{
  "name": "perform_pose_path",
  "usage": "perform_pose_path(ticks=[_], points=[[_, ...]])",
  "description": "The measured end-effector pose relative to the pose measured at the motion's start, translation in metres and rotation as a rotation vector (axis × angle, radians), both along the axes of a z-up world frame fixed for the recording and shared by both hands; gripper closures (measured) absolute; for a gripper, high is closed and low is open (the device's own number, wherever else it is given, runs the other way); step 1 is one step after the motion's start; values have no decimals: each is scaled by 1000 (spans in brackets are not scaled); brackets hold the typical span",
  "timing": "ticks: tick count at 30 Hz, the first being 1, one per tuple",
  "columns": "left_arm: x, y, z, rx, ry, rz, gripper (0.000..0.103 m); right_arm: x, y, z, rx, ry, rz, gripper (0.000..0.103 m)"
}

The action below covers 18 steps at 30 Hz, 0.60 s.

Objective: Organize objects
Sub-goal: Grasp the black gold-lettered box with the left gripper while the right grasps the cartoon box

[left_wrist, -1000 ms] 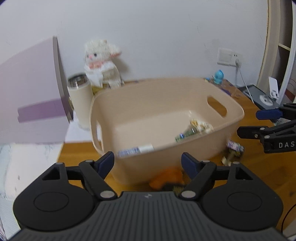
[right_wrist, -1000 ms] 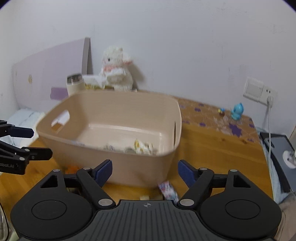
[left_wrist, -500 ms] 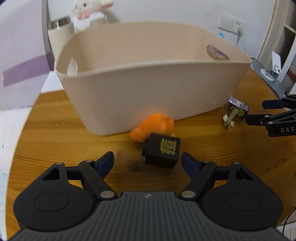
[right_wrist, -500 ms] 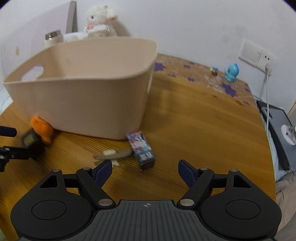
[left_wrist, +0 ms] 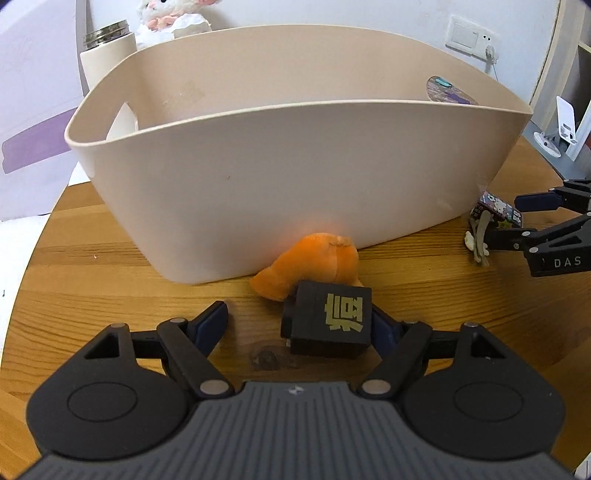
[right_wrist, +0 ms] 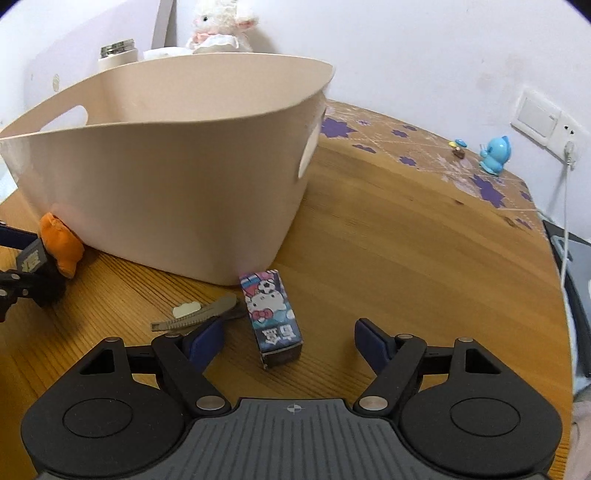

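1. A round wooden table (left_wrist: 92, 280) stands against a white wall, with a purple-flowered mat over its far side in the upper right of the right wrist view.
2. A beige plastic bin (left_wrist: 295, 177) with cut-out handles fills the upper middle of both views; behind it at the upper left are a white plush toy (right_wrist: 221, 26) and a cream flask (left_wrist: 107, 48).
3. In the left wrist view an orange plush piece (left_wrist: 314, 266) lies against the bin's near wall, just below centre, touching a black cube (left_wrist: 328, 319) with a gold character on its face.
4. The left gripper (left_wrist: 299, 321) has its jaws apart; the black cube sits between them, close against the right finger and well clear of the left one.
5. In the right wrist view a small cartoon-printed box (right_wrist: 271, 317) lies flat at lower centre, its far end near the bin's corner, with a grey hair clip (right_wrist: 195, 314) just to its left.
6. The right gripper (right_wrist: 288, 341) is spread wide; the near end of the box lies between the fingers, touching neither.
7. A blue figurine (right_wrist: 493, 157) stands at the far right by a wall socket (right_wrist: 543, 123).
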<state>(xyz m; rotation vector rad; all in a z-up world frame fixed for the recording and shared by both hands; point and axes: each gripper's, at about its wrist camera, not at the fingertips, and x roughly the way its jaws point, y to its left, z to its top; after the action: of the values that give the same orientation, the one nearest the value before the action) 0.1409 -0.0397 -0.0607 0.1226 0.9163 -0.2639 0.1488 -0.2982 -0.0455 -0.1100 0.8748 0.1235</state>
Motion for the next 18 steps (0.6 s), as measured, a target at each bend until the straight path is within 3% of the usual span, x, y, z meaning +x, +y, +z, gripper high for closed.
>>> perform_pose_path(ticks=[4, 12, 18], points=[[2, 0, 0, 5, -10, 1, 27, 3, 2, 0, 29, -10, 30, 31], [5, 5, 4, 2, -11, -2, 38, 3, 11, 3, 40, -13, 80, 61], [5, 12, 7, -1, -15, 6, 53, 3, 17, 5, 28, -6, 81, 82]])
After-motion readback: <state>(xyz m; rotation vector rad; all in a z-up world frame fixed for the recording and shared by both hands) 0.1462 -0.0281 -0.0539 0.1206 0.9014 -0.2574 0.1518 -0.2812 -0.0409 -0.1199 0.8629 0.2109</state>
